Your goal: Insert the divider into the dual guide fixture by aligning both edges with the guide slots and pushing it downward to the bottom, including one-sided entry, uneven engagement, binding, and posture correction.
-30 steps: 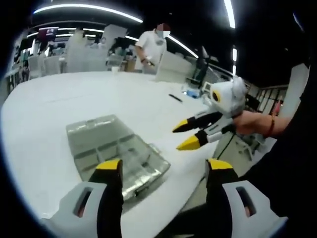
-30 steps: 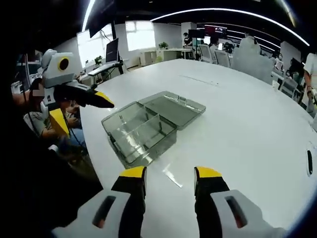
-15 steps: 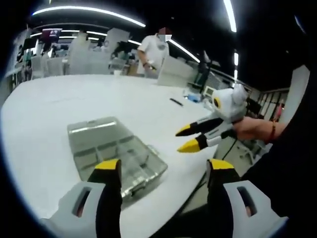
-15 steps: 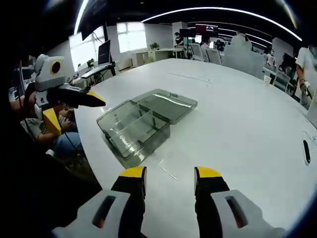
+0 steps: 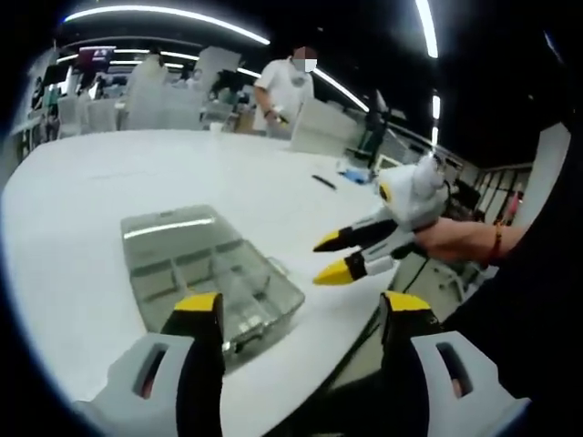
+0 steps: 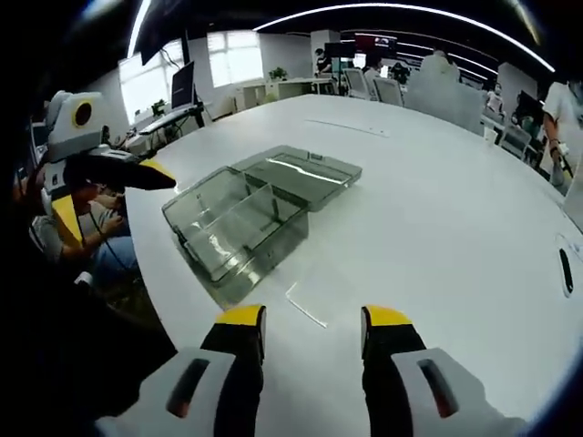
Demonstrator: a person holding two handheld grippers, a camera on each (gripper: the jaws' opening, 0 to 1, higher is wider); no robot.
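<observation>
While both cameras had drifted only slightly over the preceding second, the entry stood as follows.

Item 1: clear plastic box [image 6: 241, 228], the dual guide fixture, lid hinged open and lying flat on the white counter [image 6: 437, 237], near the counter's rounded edge. Against the earlier pictures its place on the counter was unchanged. In the right gripper view it sat a little further left and higher than 1 second before, an effect of camera movement.

Item 2: thin clear strip [image 6: 305, 306], apparently the divider, flat on the counter just ahead of the right tongs [image 6: 314, 320] and apart from the box. It sat closer to the jaws than in the earlier picture.

Item 3: right tongs, released, nothing between the 2 yellow tips. In the left gripper view the same tongs [image 5: 331, 258] hung beyond the counter edge, held by a hand [image 5: 453, 240], jaws parted, tips lower and nearer the box [image 5: 205, 273] than 1 second ago.

Item 4: left tongs [image 5: 302, 305], released and carrying nothing, over the near corner of the box. In the right gripper view they appeared at left [image 6: 114, 168], beside the box's left end.

View differences: the left gripper view showed the box's inner partitions and a standing person [image 5: 284, 91] past the counter; the right gripper view showed the strip, a seated person [image 6: 86, 241] below the counter edge, and a dark pen-like object [image 6: 567, 271] far right.
</observation>
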